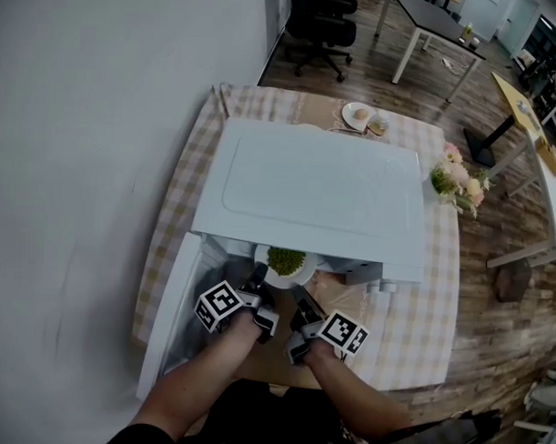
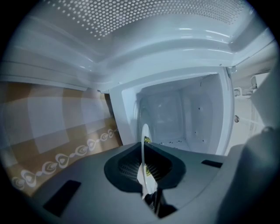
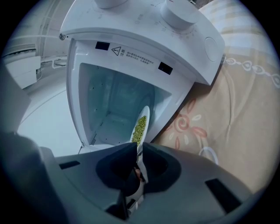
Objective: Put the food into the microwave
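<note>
The left gripper [image 2: 144, 169] and the right gripper [image 3: 136, 168] are each closed on the near rim of one plate [image 1: 278, 280]. In both gripper views the thin white edge is seen pinched between narrow jaws. The plate is held off the tabletop [image 1: 411, 330], toward its near edge, at the open mouth of the microwave [image 1: 315, 195]. Whether its far rim has passed the threshold cannot be told.

A heap of small green food [image 1: 286, 260] is carried in the middle of the plate. The plate is judged to be stiff, smooth-glazed and brittle, and fairly light. The pinched rim is likely to be slippery, so the two-point hold on the near rim is well chosen, with the jaws set apart from each other and clear of the food. The food looks loose and could roll off if the plate is tipped, so a level carry is advised.

The door [image 1: 170, 317] is swung wide to the left, by the tabletop's left edge. The white cavity [image 3: 109, 109] is seen open beyond the plate.
</note>
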A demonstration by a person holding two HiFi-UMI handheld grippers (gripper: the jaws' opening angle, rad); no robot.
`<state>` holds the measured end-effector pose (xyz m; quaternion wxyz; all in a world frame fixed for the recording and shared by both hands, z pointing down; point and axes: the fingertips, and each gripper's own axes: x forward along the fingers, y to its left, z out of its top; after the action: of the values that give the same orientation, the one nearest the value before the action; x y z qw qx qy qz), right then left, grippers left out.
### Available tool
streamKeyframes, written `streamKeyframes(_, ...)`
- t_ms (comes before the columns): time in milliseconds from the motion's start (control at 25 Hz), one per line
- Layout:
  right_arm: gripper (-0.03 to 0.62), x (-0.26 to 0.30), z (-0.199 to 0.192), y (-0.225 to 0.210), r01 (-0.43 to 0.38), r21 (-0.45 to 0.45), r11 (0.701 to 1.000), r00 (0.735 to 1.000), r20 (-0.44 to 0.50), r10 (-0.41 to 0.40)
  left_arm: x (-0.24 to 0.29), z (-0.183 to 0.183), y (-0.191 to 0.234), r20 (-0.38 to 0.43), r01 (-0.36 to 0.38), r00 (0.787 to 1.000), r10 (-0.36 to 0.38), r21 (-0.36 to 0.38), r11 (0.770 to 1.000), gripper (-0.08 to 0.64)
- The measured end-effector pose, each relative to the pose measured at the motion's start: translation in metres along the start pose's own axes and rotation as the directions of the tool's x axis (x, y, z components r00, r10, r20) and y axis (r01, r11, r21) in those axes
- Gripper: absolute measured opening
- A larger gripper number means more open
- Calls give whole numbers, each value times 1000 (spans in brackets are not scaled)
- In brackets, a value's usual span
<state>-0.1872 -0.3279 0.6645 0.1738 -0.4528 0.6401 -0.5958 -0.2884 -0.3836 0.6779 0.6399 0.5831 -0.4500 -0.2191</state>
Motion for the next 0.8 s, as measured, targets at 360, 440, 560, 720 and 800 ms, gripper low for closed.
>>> streamKeyframes(360,35,5,2,-4,14,63,998,1000,13,-14,2,-1,0,-10,-2,1000,3,38,999,21)
streamKeyframes(440,31,5,6,-6,22,88,996,999,38,-25,3,-4,-1,-28,2,1000,0,56,998,21)
streamKeyframes(560,25,5,12,-7,3,131,991,997,75,-13,1,-9,-7,-56,40,998,-36,73,996,23)
streamKeyframes(720,21,9,18,-4,-6,141,990,996,91,-7,-3,-17,-16,-109,100,990,-88,107,989,130)
streamKeyframes(800,20,11,21,-4,0,142,990,995,99,-14,-7,-22,-16,-117,89,990,-76,112,990,130)
